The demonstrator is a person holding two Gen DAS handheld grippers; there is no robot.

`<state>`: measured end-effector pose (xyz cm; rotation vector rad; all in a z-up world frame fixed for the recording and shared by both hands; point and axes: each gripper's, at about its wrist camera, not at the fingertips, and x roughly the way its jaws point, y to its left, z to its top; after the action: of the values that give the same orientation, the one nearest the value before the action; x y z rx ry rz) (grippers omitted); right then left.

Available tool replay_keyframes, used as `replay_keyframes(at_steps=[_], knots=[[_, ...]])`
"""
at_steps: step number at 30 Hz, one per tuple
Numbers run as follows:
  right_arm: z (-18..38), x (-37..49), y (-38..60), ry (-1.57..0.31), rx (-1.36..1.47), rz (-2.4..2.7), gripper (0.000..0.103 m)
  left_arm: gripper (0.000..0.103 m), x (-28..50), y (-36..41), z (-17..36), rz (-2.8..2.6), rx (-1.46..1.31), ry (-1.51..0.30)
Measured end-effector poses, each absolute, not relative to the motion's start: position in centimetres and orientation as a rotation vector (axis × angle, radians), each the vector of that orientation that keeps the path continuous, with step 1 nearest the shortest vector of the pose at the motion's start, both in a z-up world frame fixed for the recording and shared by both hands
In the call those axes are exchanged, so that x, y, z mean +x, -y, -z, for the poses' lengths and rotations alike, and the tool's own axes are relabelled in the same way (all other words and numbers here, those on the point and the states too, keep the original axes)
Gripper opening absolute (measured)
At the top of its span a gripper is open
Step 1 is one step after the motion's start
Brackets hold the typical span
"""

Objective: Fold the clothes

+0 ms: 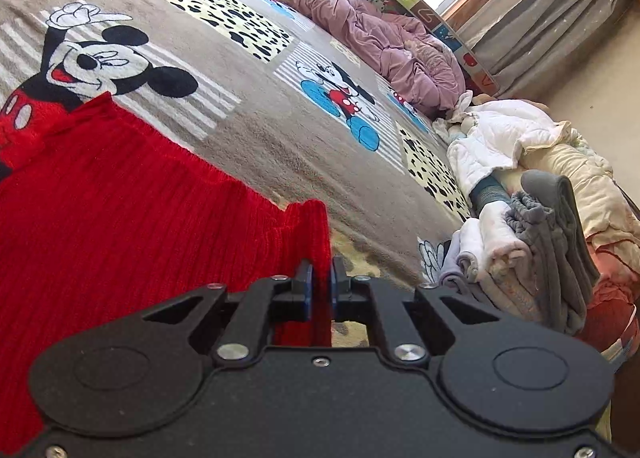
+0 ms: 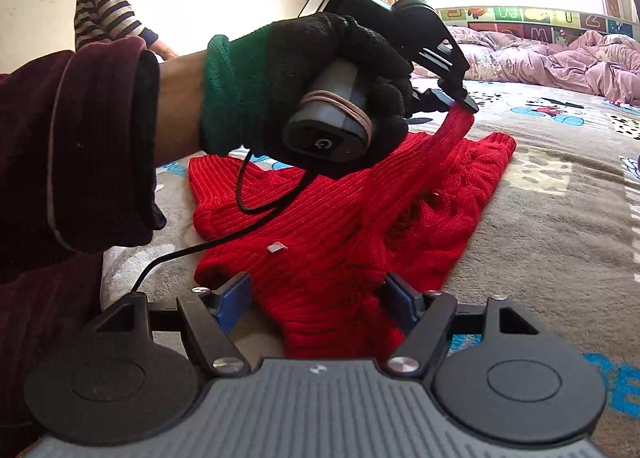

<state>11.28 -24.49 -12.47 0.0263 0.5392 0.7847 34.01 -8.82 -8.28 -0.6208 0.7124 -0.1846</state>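
Note:
A red knitted sweater point(image 2: 320, 225) lies spread on the cartoon-print blanket point(image 2: 552, 225). My left gripper point(image 1: 321, 278) is shut on a strip of the red sweater point(image 1: 120, 225), and in the right wrist view that left gripper point(image 2: 456, 99) holds the strip lifted and stretched above the garment. A gloved hand point(image 2: 320, 69) grips its handle. My right gripper point(image 2: 320, 298) is open low over the near edge of the sweater, its blue pads on either side of the red fabric.
A pile of folded grey and white clothes point(image 1: 528, 234) sits at the blanket's right edge. A crumpled mauve quilt point(image 1: 380, 25) lies along the far side by the alphabet-print border. A person in a striped top point(image 2: 108, 5) stands at the back left. Curtains point(image 1: 560, 5) hang by the window.

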Motion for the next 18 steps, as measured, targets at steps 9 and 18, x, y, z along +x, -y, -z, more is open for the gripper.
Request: replay_keyframes(at_steps=[9,18], knots=[[12.4,11.0,24.9,-0.555,0.034,-0.820,0.073,0.005,35.1,11.0,9.5,0.129,-0.527,-0.725],[12.0,10.9,26.9,-0.563,0.105,-0.831,0.072,0.045,36.2,13.2,8.8,0.226,-0.321,-0.779]])
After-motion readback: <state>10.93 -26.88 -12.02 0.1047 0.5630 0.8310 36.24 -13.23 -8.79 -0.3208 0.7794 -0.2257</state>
